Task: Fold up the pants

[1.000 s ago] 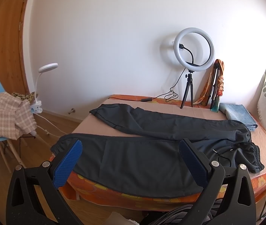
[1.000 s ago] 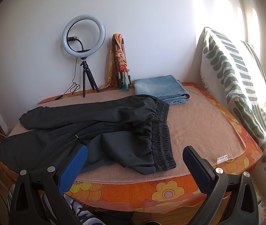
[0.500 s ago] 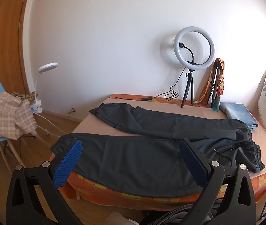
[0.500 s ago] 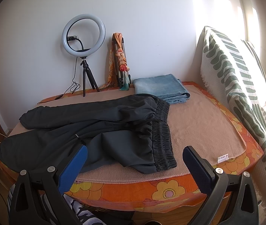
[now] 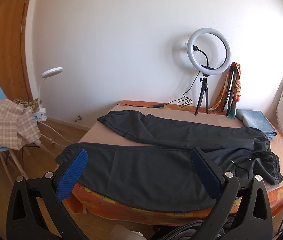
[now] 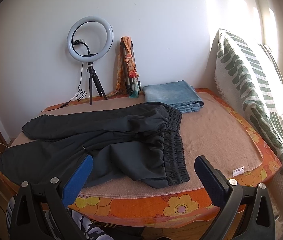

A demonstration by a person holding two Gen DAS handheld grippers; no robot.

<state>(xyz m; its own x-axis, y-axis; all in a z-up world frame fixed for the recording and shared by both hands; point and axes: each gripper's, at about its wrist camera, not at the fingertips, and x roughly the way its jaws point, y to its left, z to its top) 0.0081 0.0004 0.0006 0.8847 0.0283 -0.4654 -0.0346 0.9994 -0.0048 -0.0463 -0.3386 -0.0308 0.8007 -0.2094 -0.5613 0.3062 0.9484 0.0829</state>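
Fingers (image 5: 72, 172) of our left gripper (image 5: 139, 172) are spread wide and hold nothing, and our right gripper (image 6: 144, 177) is likewise spread and empty. We see the dark pants (image 5: 161, 160) lying unfolded across the bed (image 6: 221, 138), legs apart, waistband near the folded jeans (image 6: 173, 96).

Both wrist views face the bed (image 5: 281, 190) from its near edge, sharing the pants (image 5: 161, 160).

Dark grey pants (image 5: 161, 160) lie unfolded, legs spread, across the bed.
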